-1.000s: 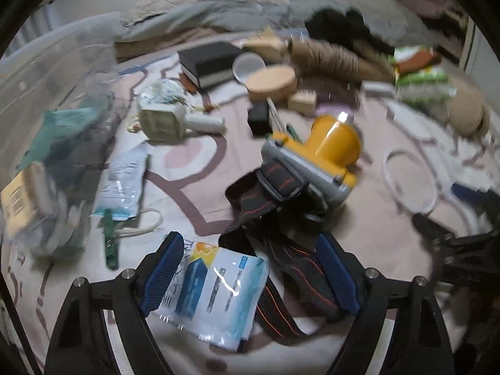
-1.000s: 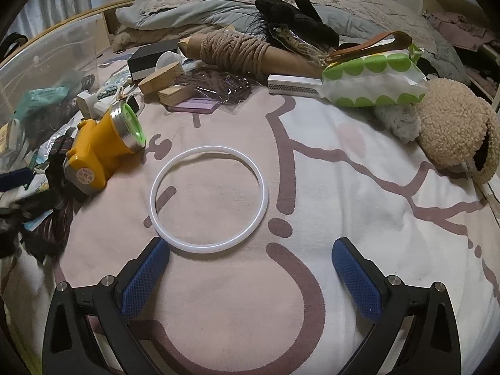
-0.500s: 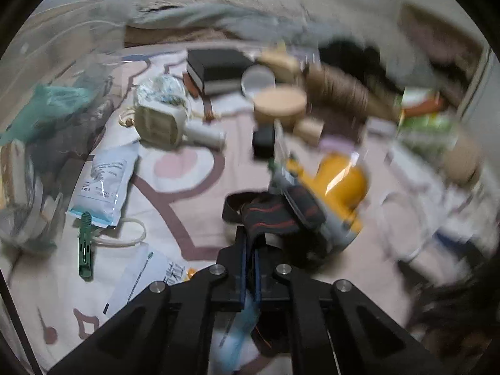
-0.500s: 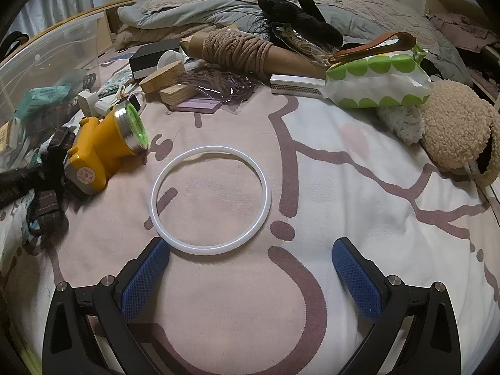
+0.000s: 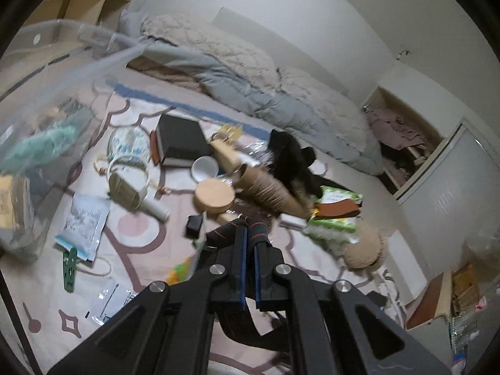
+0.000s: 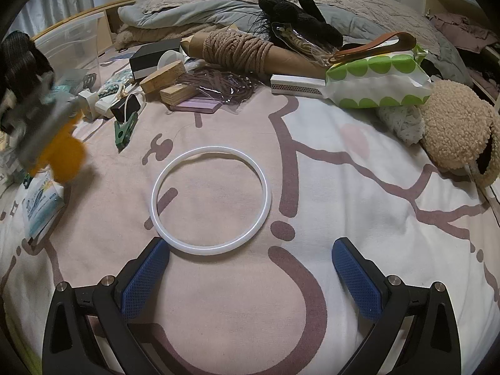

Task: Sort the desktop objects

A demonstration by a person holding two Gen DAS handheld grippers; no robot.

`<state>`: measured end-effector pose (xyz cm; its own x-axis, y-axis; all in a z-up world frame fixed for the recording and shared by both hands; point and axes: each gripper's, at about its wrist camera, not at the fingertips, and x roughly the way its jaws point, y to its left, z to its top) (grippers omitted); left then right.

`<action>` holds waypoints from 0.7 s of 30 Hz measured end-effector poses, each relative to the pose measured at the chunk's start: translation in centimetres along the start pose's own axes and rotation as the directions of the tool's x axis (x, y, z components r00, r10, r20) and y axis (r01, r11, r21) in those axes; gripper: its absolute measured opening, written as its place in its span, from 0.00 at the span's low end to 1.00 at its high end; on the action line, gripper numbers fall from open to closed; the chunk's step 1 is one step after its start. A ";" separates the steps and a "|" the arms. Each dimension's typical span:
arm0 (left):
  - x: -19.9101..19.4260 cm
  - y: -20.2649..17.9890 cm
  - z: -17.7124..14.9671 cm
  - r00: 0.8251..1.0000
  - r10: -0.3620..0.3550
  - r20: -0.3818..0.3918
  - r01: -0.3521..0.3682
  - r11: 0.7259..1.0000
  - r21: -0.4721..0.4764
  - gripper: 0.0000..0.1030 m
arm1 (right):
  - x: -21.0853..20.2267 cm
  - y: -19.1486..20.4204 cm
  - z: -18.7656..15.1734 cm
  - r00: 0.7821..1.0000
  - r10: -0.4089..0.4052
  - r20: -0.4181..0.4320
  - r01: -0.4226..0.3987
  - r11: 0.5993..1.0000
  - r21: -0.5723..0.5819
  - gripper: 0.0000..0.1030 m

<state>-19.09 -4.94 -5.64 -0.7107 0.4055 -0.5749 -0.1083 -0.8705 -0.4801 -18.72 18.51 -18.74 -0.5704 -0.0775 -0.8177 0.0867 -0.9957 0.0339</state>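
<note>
My left gripper (image 5: 249,243) is shut on the black, red-striped strap (image 5: 259,229) of a yellow headlamp. It holds the strap raised above the bed. The headlamp (image 6: 62,153) hangs blurred in the air at the left of the right wrist view. My right gripper (image 6: 250,268) is open and empty, low over the bedsheet. A white ring (image 6: 211,200) lies flat just ahead of its left finger (image 6: 147,275).
A clear plastic bin (image 5: 40,109) stands at the left. Clutter lies at the back: a black box (image 5: 181,143), a rope spool (image 6: 237,48), wooden blocks (image 6: 162,76), a green-dotted tissue pack (image 6: 378,81), a fluffy beige item (image 6: 456,125). A green clip (image 6: 125,129) and wipe packets (image 6: 40,206) lie left.
My left gripper closed on the headlamp strap and lifted it; the headlamp left the sheet and now swings in the air. My right gripper has stayed put.
</note>
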 end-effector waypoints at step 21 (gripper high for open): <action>-0.4 2.7 -6.5 0.985 -0.060 -0.161 0.040 0.991 -0.128 0.04 | -1.4 -5.5 0.4 0.999 0.035 -0.024 -0.031 0.984 0.174 1.00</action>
<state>-14.52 -5.64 -11.02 -0.5820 0.4969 -0.6438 -0.0468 -0.8108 -0.5835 -18.74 24.08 -17.53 -0.5476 -0.1113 -0.8293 -0.0397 -0.9865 0.1586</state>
